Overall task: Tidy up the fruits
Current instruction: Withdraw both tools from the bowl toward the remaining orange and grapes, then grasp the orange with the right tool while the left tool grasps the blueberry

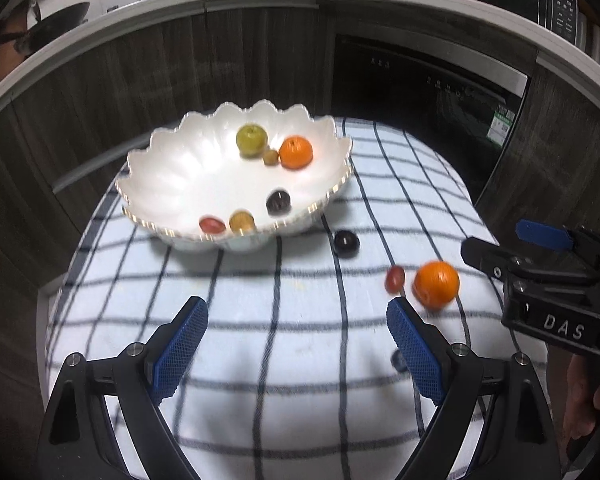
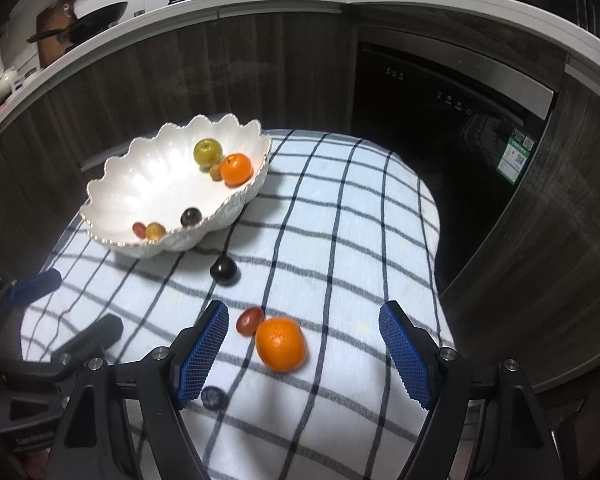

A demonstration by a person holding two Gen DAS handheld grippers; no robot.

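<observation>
A white scalloped bowl (image 1: 172, 184) sits at the far left of a table draped in a white cloth with dark checks (image 1: 300, 360), in front of dark wood-grain cabinets (image 1: 100, 80) and a black built-in appliance (image 2: 440, 120). The bowl already holds a green apple-like fruit (image 1: 251, 140), an orange (image 1: 296, 152), a small tan fruit (image 1: 271, 157), a dark plum (image 1: 279, 202), a yellowish fruit (image 1: 242, 221) and a red grape (image 1: 212, 224). Four fruits lie loose on the cloth: a second dark plum (image 2: 223, 271) just beside the bowl's near rim, a red grape (image 2: 249, 320) touching a second orange (image 2: 280, 344), and a blueberry (image 2: 213, 397) nearer the camera. The left gripper (image 1: 296, 344) hangs over bare cloth with its blue-padded fingers spread wide and nothing between them. The right gripper (image 2: 304, 344) also stands spread, its fingers well apart on either side of the loose orange and grape without touching them; the blueberry lies just beside its left pad (image 2: 202, 354). A person's hand (image 1: 588, 404) shows at the right edge of the left wrist view, holding the right gripper.
</observation>
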